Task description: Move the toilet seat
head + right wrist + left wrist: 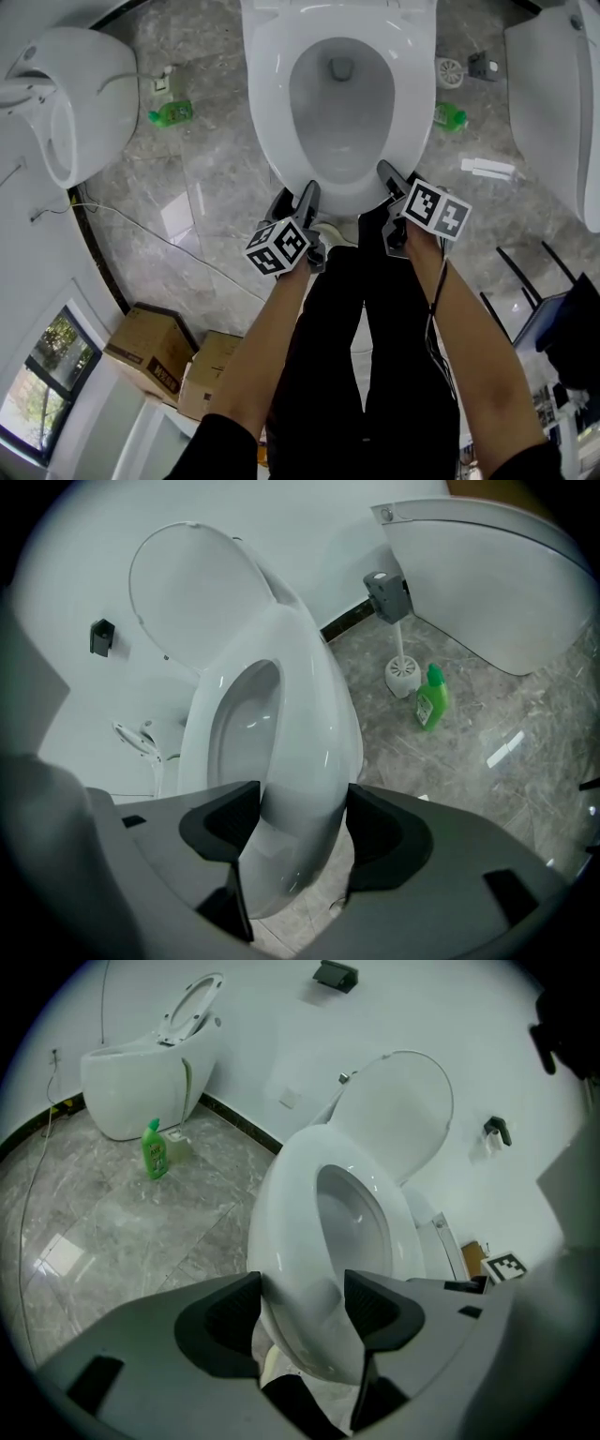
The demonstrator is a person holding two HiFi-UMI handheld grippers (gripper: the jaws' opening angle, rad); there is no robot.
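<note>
A white toilet stands on the grey marble floor with its seat (269, 89) down over the bowl and its lid (398, 1101) raised against the wall. My left gripper (302, 195) is at the seat's front rim, left of centre; in the left gripper view (303, 1302) the rim (286, 1222) fills the gap between both pads. My right gripper (389, 176) is at the front rim, right of centre. There too the seat (309, 705) sits between its pads (304, 817), touching both sides. The lid (187, 583) stays upright behind.
Another white toilet (84, 94) stands at the left and a white fixture (553, 94) at the right. Green bottles (171, 113) (450, 116) flank the bowl, with a toilet brush (401, 672) by the right one. Cardboard boxes (150, 352) lie lower left. The person's black-trousered legs (375, 356) stand before the bowl.
</note>
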